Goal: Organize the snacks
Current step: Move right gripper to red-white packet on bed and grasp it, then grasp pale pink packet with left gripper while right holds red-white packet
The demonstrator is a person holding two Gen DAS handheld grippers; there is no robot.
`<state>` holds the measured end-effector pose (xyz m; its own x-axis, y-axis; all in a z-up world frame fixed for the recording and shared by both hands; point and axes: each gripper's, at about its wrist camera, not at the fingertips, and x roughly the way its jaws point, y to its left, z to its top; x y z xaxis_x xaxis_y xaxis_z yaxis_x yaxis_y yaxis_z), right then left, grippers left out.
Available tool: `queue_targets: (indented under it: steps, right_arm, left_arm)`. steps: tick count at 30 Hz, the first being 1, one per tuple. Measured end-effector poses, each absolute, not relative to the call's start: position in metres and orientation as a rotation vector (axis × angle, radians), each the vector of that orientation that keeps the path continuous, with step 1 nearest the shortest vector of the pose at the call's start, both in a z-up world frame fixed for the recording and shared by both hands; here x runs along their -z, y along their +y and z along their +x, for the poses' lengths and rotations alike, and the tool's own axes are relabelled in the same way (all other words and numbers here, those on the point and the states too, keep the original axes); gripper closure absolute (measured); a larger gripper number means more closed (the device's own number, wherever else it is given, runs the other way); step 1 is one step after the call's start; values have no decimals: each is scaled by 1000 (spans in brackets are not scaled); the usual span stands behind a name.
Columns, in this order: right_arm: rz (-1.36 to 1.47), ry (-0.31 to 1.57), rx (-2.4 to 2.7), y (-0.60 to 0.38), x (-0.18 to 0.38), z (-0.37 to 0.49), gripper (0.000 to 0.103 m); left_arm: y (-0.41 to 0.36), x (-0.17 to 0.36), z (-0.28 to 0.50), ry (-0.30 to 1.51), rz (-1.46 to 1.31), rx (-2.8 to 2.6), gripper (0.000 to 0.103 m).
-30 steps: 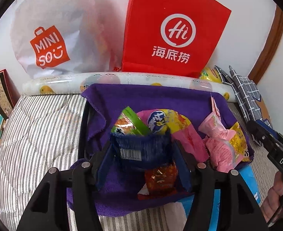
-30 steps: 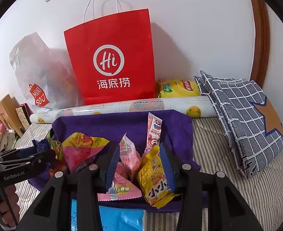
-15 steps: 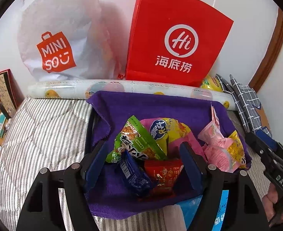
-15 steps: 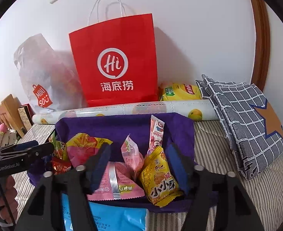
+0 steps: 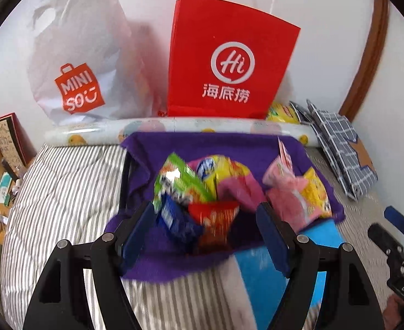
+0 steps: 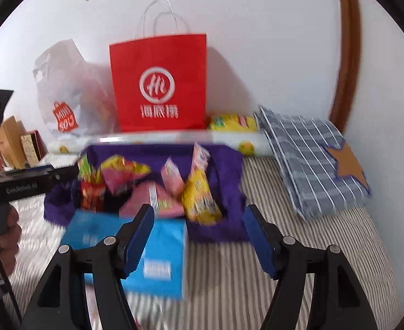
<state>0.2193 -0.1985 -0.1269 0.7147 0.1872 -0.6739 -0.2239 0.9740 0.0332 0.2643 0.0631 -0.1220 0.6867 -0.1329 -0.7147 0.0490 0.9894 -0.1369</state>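
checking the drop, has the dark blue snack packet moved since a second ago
Yes. The dark blue snack packet has left the left gripper and now lies lower left on the purple cloth, beside the red packet.

Two shopping bags stand against the wall: one red paper bag (image 6: 158, 85) and one white plastic bag (image 5: 75, 63). One patterned roll (image 5: 174, 130) lies before them. One purple cloth (image 6: 224, 165) holds the snack packets; about eight show, though overlap and blur make the count uncertain. One blue box (image 6: 163, 253), one yellow chip bag (image 6: 233, 122), one checked cushion (image 6: 312, 159).
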Motion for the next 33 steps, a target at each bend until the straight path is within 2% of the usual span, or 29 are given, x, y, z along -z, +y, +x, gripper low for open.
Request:
queue_targets:
  steps: [9, 14, 20, 21, 23, 24, 25, 33]
  right_arm:
    - [38, 921, -287, -199, 169, 156, 35]
    - [115, 994, -286, -196, 192, 149, 33]
    - [101, 968, -292, -179, 202, 147, 31]
    - [90, 948, -284, -177, 202, 147, 34]
    - [57, 934, -267, -174, 203, 148, 50]
    - [51, 928, -286, -174, 201, 148, 66]
    - [66, 940, -318, -175, 201, 148, 70]
    - [113, 911, -304, -205, 194, 137, 72]
  left_arm:
    - [72, 130, 211, 867, -127, 141, 27]
    - [74, 138, 186, 894, -142, 168, 27]
    - [67, 144, 168, 916, -141, 236, 27]
    - [64, 147, 167, 923, -135, 239, 27]
    - [62, 154, 166, 944, -138, 242, 27]
    - [61, 158, 166, 955, -146, 247, 27]
    - [60, 162, 167, 972, -156, 259, 27]
    - [34, 187, 170, 1063, -211, 337, 27]
